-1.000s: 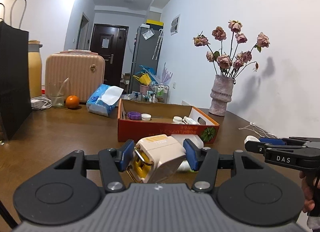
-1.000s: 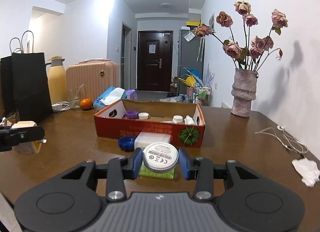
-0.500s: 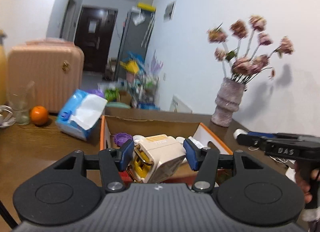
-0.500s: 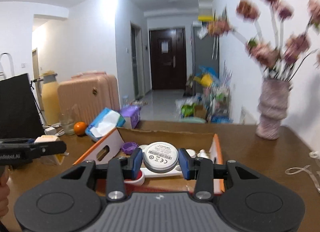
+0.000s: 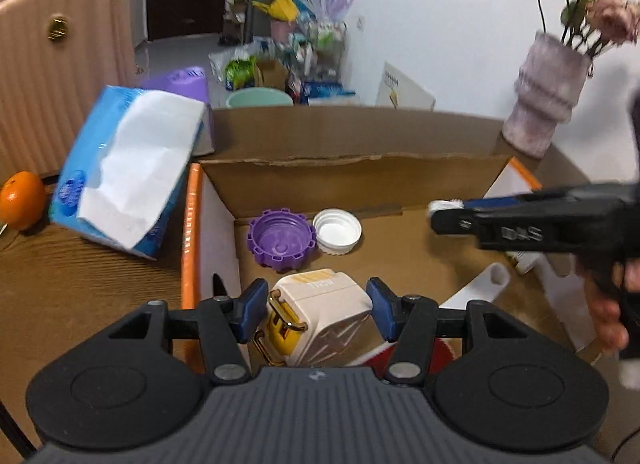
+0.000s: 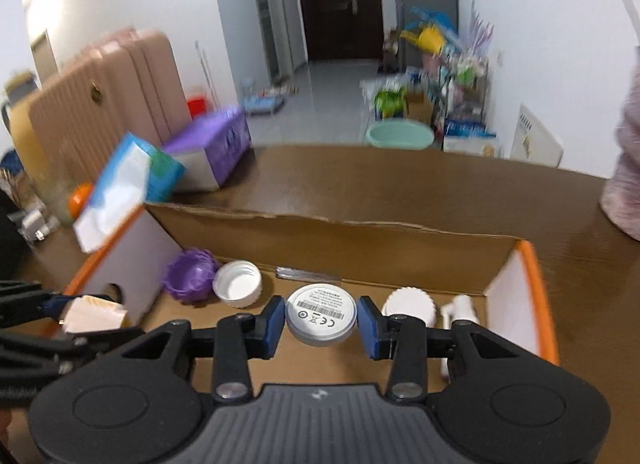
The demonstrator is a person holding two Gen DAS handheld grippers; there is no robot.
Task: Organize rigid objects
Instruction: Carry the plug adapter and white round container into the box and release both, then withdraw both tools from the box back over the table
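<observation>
The left gripper has its two blue pads pressed against the sides of a cream and yellow plug adapter, partly closed around it, and holds it above the near left part of an open cardboard box. The right gripper is likewise partly closed, its pads clamped on the edge of a round white disc with a printed label facing up, held over the middle of the same box.

On the box floor, beyond the adapter, lie a purple cap with a toothed rim and, touching it on the right, a white cap, both open side up. In the right wrist view a ridged white lid and a small white bottle lie to the right of the disc, and a thin silvery strip lies against the far wall.

The box stands on a brown wooden table. Just left of it leans a blue tissue pack, with an orange further left and a pink suitcase behind. A purple box sits beyond the tissue pack. At the far right of the table is a pale vase with dried flowers. A person's hand grips the right gripper's handle at the right edge.
</observation>
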